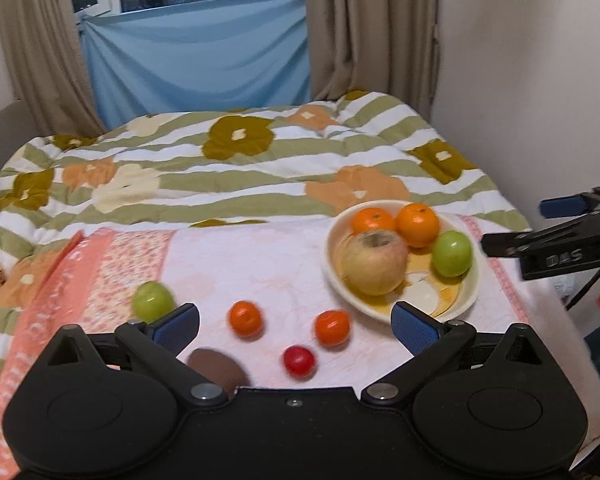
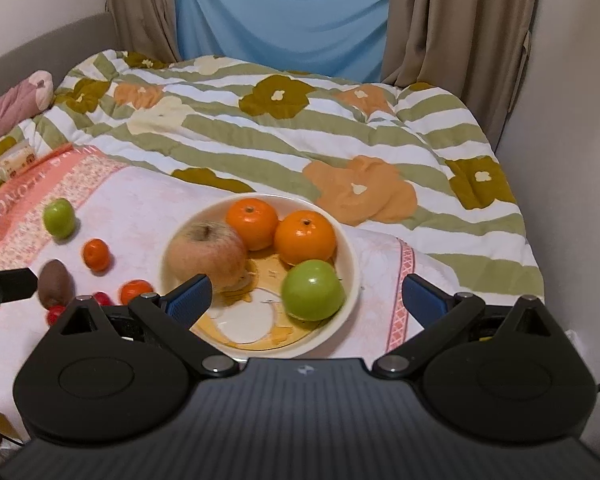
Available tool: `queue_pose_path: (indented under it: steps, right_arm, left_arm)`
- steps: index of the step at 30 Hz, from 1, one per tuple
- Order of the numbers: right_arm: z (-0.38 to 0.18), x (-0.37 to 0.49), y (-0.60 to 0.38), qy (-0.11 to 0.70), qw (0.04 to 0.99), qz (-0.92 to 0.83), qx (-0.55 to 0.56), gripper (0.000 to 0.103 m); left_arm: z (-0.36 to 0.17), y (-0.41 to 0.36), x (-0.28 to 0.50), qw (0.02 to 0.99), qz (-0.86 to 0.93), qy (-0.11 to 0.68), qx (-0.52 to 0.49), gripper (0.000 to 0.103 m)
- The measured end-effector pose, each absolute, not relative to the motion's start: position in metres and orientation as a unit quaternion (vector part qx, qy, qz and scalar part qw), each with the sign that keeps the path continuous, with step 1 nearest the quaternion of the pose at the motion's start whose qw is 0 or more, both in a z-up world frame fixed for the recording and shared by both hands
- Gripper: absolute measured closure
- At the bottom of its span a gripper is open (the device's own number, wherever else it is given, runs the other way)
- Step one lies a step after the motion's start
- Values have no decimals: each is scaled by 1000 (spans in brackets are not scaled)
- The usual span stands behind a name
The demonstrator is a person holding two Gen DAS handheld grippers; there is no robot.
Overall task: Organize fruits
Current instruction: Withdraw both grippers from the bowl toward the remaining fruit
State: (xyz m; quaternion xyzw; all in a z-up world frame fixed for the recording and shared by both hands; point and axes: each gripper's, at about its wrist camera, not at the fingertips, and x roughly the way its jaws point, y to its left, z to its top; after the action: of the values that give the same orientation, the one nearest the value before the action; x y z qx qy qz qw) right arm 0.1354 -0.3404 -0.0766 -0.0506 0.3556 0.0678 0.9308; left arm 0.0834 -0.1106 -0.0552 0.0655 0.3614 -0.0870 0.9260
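The cream bowl (image 2: 350,248) sits on the pink cloth (image 2: 140,192) at the near right of the bed and serves, I judge, as the collecting point: it already holds four fruits, namely one large pale apple (image 2: 207,256), two oranges (image 2: 253,222) (image 2: 305,236) and one green apple (image 2: 313,290), packed touching one another. Five fruits lie loose on the cloth to the bowl's left: one green apple (image 1: 153,301), two small oranges (image 1: 245,319) (image 1: 332,327), one small red fruit (image 1: 299,361) and one brown, kiwi-like fruit (image 1: 219,371); in the right wrist view a second red patch beside the red one is half hidden, so I cannot tell whether it is another. My left gripper (image 1: 296,322) hangs over the loose group, jaws spread wide and holding nothing, presumably placed to pick next. My right gripper (image 2: 307,298) hovers over the bowl, likewise spread wide and empty. The flowered quilt (image 2: 300,136) lies beyond.
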Motion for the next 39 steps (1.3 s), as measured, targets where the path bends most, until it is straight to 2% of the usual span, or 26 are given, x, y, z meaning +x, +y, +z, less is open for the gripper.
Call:
queue_pose_path:
  steps: [17, 39]
  right_arm:
    - [-54, 77, -240, 362, 931, 51, -12, 0]
    - [-124, 93, -119, 398, 917, 39, 16, 0]
  left_arm:
    - [-39, -8, 66, 922, -131, 356, 85, 0]
    - [-106, 72, 154, 888, -220, 388, 111, 3]
